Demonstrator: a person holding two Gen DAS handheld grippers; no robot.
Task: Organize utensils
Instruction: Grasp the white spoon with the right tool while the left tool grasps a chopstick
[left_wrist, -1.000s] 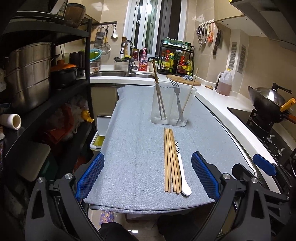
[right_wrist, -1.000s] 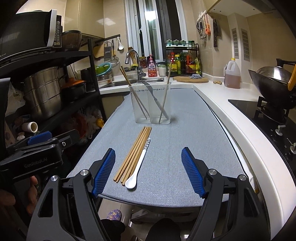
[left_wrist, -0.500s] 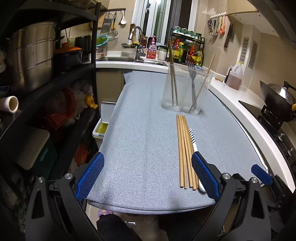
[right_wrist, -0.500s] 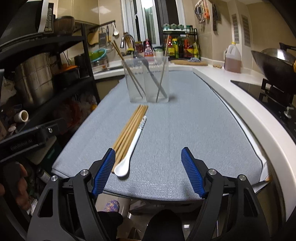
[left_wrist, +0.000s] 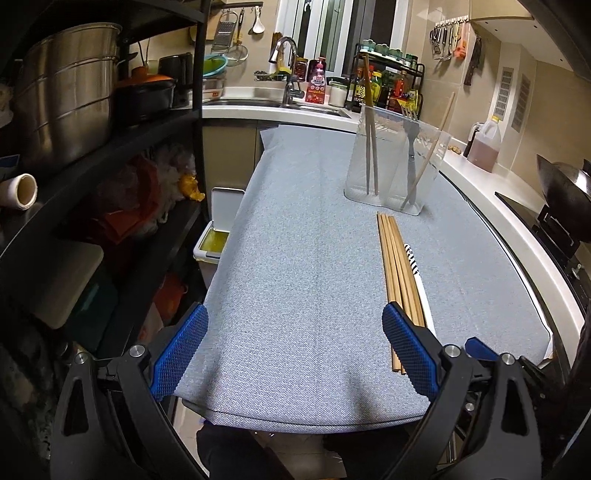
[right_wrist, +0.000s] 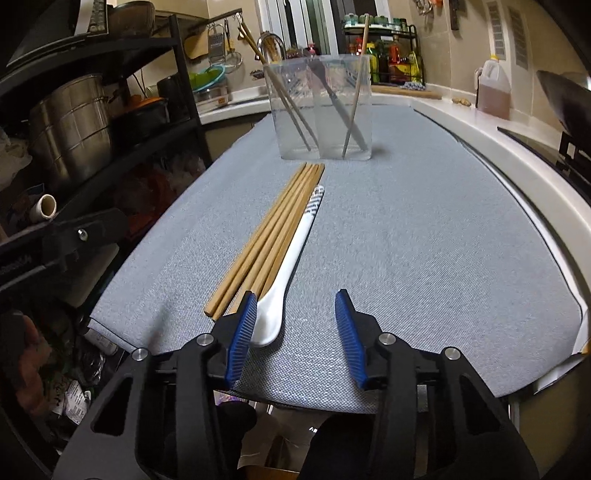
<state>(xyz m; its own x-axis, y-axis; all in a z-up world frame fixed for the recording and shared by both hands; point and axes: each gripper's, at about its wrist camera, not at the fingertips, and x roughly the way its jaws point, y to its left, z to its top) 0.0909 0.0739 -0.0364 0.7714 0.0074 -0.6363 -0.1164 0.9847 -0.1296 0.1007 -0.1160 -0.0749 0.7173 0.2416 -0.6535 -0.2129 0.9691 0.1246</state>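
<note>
Several wooden chopsticks (right_wrist: 271, 230) lie side by side on the grey mat (right_wrist: 424, 240), with a white spoon (right_wrist: 286, 273) with a striped handle along their right side. A clear two-part holder (right_wrist: 321, 107) stands beyond them with chopsticks and a fork inside. My right gripper (right_wrist: 295, 332) is open and low over the mat, its left fingertip beside the spoon's bowl. My left gripper (left_wrist: 295, 350) is open at the mat's near edge, left of the chopsticks (left_wrist: 397, 273). The holder (left_wrist: 395, 166) and the spoon (left_wrist: 417, 277) show there too.
A black shelf rack (left_wrist: 110, 147) with steel pots stands along the left. A white bin (left_wrist: 218, 229) sits below the mat's left edge. The sink and bottle rack (left_wrist: 388, 81) are at the back. A stove with a wok (left_wrist: 565, 192) is at the right.
My right gripper has moved forward and down to the spoon's bowl, and its jaws have narrowed. My left gripper has shifted left, so the chopsticks now lie by its right finger.
</note>
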